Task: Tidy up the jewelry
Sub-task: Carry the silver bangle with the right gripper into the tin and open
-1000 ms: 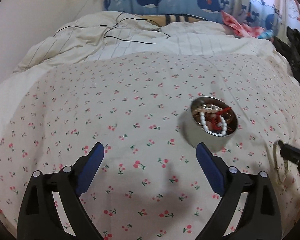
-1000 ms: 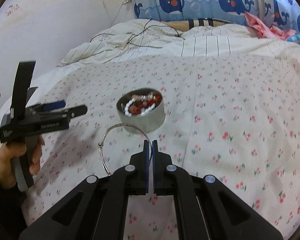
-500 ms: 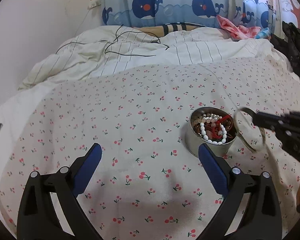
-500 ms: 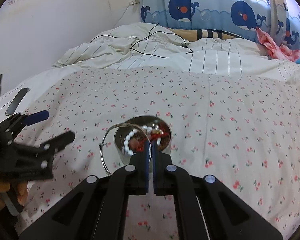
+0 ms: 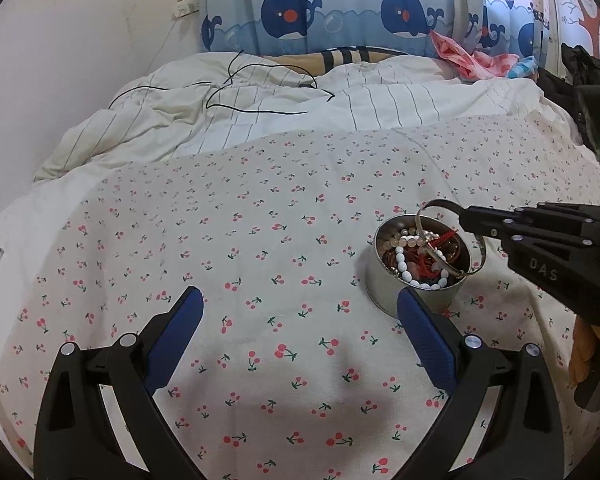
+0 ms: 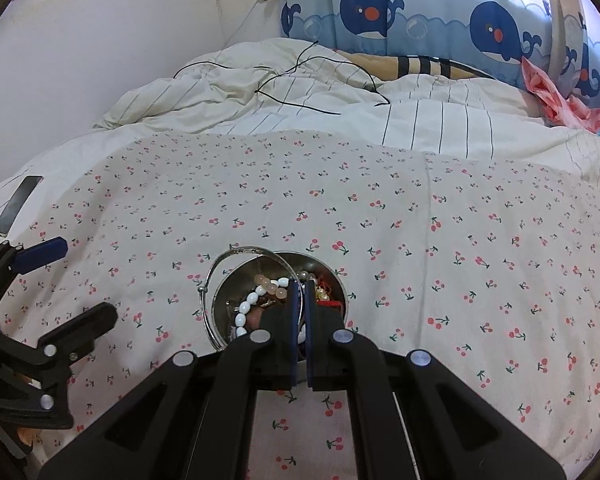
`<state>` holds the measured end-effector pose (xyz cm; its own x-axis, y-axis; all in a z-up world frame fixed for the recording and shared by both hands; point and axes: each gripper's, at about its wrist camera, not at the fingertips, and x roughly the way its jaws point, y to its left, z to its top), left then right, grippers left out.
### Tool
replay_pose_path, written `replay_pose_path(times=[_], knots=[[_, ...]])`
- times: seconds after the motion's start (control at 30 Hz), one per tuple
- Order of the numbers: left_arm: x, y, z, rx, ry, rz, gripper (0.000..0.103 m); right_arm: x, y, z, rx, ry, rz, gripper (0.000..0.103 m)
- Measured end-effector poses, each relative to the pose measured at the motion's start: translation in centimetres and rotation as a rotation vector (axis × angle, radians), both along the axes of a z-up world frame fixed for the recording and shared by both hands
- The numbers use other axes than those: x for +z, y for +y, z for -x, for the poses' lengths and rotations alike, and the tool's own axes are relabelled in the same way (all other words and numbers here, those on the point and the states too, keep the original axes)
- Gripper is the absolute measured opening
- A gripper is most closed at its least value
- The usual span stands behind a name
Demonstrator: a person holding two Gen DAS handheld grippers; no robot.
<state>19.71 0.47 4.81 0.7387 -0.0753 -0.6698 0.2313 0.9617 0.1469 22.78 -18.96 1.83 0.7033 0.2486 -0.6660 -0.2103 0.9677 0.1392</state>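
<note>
A round metal tin holding a white bead bracelet and red and pink pieces stands on the cherry-print sheet. My right gripper is shut on a thin silver bangle. It holds the bangle tilted over the tin, with the lower arc dipping across the tin's mouth. From the left wrist, the right gripper reaches in from the right with the bangle hanging from its tip. My left gripper stands open just left of the tin, nothing between its fingers. It also shows at the left edge.
A dark phone lies at the sheet's left edge. A striped duvet with a black cable is bunched behind. Pink cloth and dark fabric lie at the far right.
The right gripper carried the bangle leftward from beside the tin to over its mouth. The left gripper stayed open and barely moved.
</note>
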Motion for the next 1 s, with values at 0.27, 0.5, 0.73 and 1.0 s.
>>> replay_pose_path(times=[0.27, 0.5, 0.73, 1.0], knots=[[0.1, -0.2, 0.1, -0.003, -0.003, 0.004, 0.094, -0.4, -0.3, -0.3, -0.010, 0.004, -0.008, 0.004], [0.1, -0.2, 0.1, -0.005, -0.002, -0.003, 0.095, -0.3, -0.1, -0.1, -0.009, -0.001, 0.011, 0.004], [0.2, 0.6, -0.3, 0.006, 0.027, 0.037, 0.095, -0.4, 0.6, -0.2, 0.005, -0.008, 0.050, 0.004], [-0.4, 5.7, -2.5, 0.138, 0.140, 0.286, 0.095, -0.6, 1.1, 0.5, 0.017, -0.028, 0.116, 0.004]])
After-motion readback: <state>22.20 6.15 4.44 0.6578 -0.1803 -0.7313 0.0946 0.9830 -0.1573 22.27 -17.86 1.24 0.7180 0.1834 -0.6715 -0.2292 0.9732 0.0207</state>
